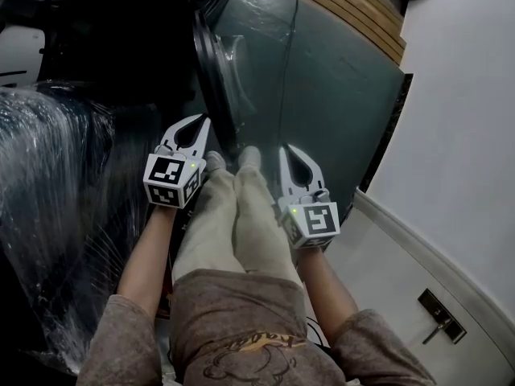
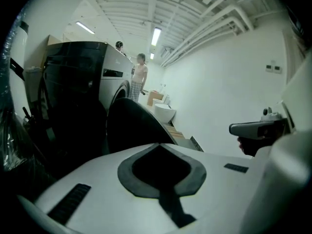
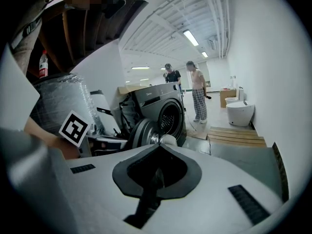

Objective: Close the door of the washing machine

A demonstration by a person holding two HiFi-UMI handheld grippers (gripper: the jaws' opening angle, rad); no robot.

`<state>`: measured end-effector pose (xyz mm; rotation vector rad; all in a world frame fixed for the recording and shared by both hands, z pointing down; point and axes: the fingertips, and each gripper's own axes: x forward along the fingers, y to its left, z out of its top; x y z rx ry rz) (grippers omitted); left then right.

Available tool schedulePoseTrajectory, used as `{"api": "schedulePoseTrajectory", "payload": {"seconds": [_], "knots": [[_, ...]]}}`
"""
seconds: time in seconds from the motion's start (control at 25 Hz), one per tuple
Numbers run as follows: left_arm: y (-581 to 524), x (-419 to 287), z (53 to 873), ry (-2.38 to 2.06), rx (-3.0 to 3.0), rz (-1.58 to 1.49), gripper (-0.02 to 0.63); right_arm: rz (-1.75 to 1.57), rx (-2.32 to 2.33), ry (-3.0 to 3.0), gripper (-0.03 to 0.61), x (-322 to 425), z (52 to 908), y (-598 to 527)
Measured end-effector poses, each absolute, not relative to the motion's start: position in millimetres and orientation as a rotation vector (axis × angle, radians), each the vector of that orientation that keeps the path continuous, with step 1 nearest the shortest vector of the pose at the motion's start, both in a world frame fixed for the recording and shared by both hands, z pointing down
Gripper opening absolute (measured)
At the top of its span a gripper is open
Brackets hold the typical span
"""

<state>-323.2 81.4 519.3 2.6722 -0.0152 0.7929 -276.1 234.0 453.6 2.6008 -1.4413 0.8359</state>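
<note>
Open door (image 1: 217, 79) is judged stiff and hinged (best pushed at its rim); left gripper (image 1: 198, 127) and right gripper (image 1: 291, 158) are seen with jaws together, empty.

Parts of the washing machine are hiding in the dark.

In the head view the washing machine (image 1: 121, 47) is lying in deep shadow and the top edge is cutting it off, so its front is not showing. The door (image 1: 216, 71) is showing only its edge. In the left gripper view the left gripper (image 2: 158, 144) is covering the lower part of the door. In the right gripper view the right gripper (image 3: 158, 145) is doing the same. Two people (image 3: 192, 89) are standing far behind, too small to tell what they are holding.
</note>
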Motion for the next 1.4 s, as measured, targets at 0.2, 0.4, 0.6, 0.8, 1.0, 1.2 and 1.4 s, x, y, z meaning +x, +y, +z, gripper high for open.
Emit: {"api": "schedulePoseTrajectory", "payload": {"seconds": [0.2,0.4,0.6,0.8,1.0,1.2,1.4], "knots": [[95,-293,521,0.08,2.692,0.787,0.0,0.854,2.663,-1.341,0.0,-267,460,242],[114,-267,517,0.185,2.715,0.791,0.0,0.889,2.701,-1.336,0.0,-261,463,246],[136,-237,514,0.284,2.723,0.801,0.0,0.934,2.699,-1.341,0.0,-249,479,250],[146,-205,509,0.328,2.742,0.783,0.0,0.998,2.722,-1.325,0.0,-225,506,254],[147,-175,510,0.335,2.729,0.793,0.0,0.994,2.735,-1.289,0.0,-187,517,255],[148,-154,509,0.346,2.71,0.797,0.0,1.024,2.71,-1.275,0.0,-156,526,259],[147,-137,509,0.33,2.689,0.798,0.0,1.04,2.685,-1.282,0.0,-127,534,259]]}}
